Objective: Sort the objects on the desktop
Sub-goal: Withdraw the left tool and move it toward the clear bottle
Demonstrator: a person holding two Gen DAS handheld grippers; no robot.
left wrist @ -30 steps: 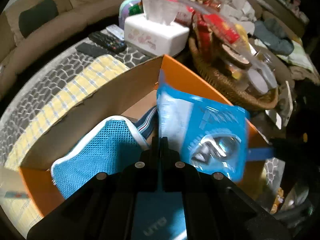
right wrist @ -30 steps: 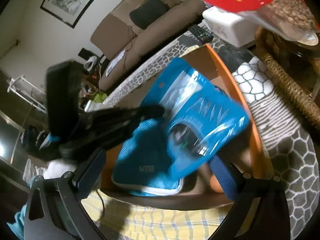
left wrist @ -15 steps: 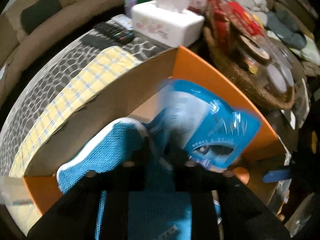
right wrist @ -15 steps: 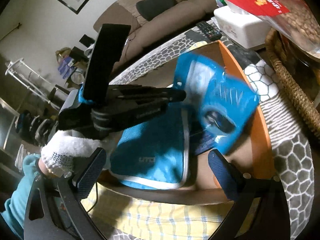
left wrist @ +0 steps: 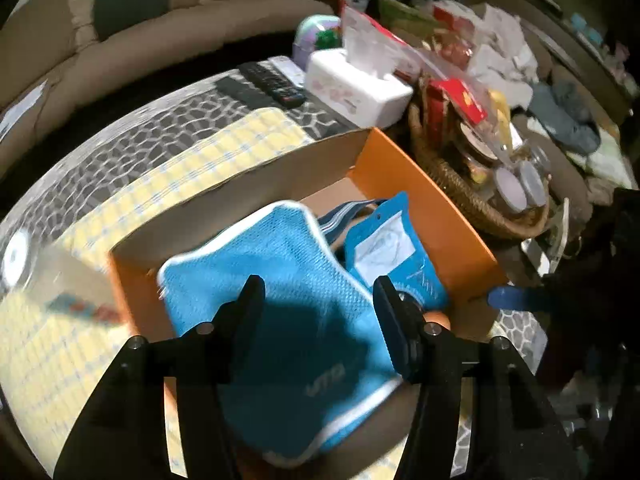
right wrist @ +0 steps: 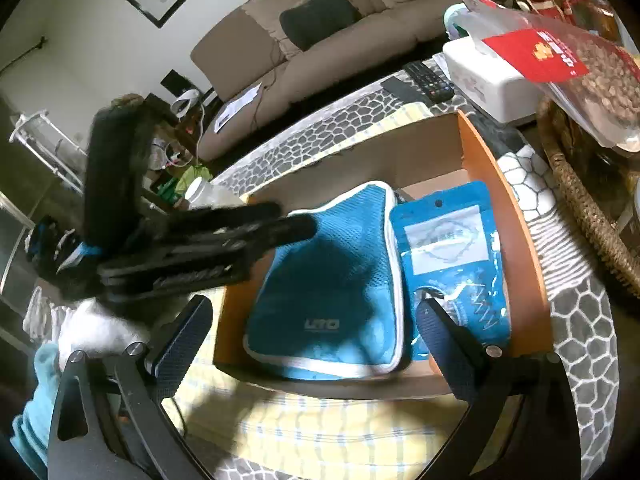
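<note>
An orange cardboard box (left wrist: 420, 196) (right wrist: 520, 216) sits on the table. Inside lie a blue mesh pouch (left wrist: 280, 280) (right wrist: 332, 280) and a blue plastic packet (left wrist: 392, 248) (right wrist: 452, 248), the packet flat at the pouch's right. My left gripper (left wrist: 318, 296) is open and empty just above the pouch; it also shows in the right wrist view (right wrist: 280, 220), left of the box. My right gripper (right wrist: 312, 340) is open and empty, near the box's front edge.
A white tissue box (left wrist: 356, 88) (right wrist: 484, 72), remotes (left wrist: 272, 80) and a wicker basket (left wrist: 460, 184) full of snacks stand behind and right of the box. A yellow checked cloth (right wrist: 320, 432) covers the table. A sofa (right wrist: 320, 40) lies beyond.
My left gripper was shut on the blue packet above the box. It has opened, the packet now lies in the box beside the pouch, and the gripper has drawn back.
</note>
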